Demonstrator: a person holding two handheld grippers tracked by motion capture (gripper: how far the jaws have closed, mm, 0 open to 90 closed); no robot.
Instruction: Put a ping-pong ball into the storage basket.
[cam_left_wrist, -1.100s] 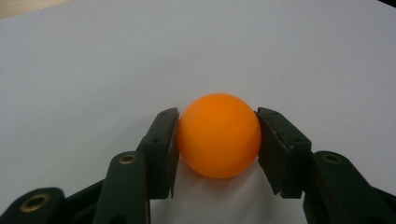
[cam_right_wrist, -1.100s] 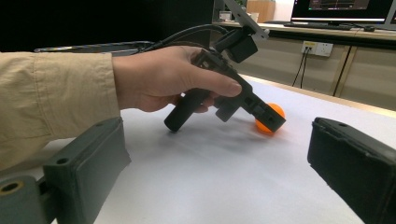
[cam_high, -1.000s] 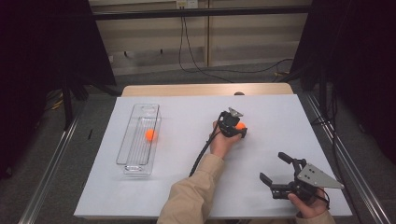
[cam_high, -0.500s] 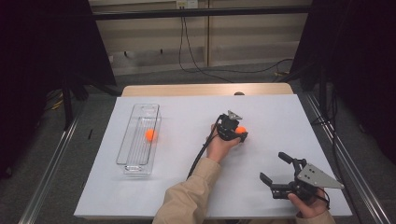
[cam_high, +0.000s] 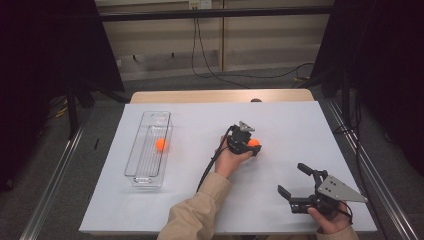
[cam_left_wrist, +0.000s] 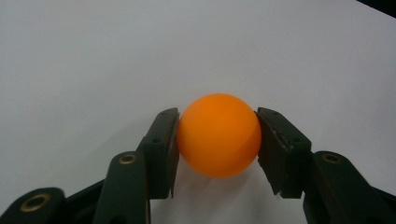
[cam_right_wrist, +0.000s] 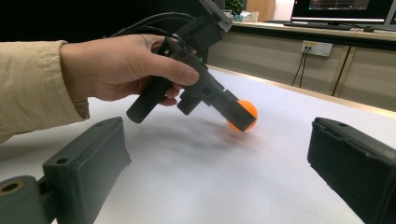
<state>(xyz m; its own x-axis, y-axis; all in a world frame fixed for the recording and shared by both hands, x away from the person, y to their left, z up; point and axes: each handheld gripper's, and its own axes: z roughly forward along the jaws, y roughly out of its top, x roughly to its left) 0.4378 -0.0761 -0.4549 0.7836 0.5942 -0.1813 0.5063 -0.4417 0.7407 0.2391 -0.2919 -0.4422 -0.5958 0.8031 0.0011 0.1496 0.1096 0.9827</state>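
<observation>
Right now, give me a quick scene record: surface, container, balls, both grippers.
surface: white table top
container: clear tray, far left side of table
ball in tray: orange ball, lying loose
held ball: second orange ball, between the jaws, at the table surface
left gripper: shut on the ball, mid table
right gripper: open, holding nothing, near right of table

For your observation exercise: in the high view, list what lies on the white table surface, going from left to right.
Clear wire-ribbed tray holding an orange ball → left claw shut on a second orange ball → right claw, open, near the table's front edge.
</observation>
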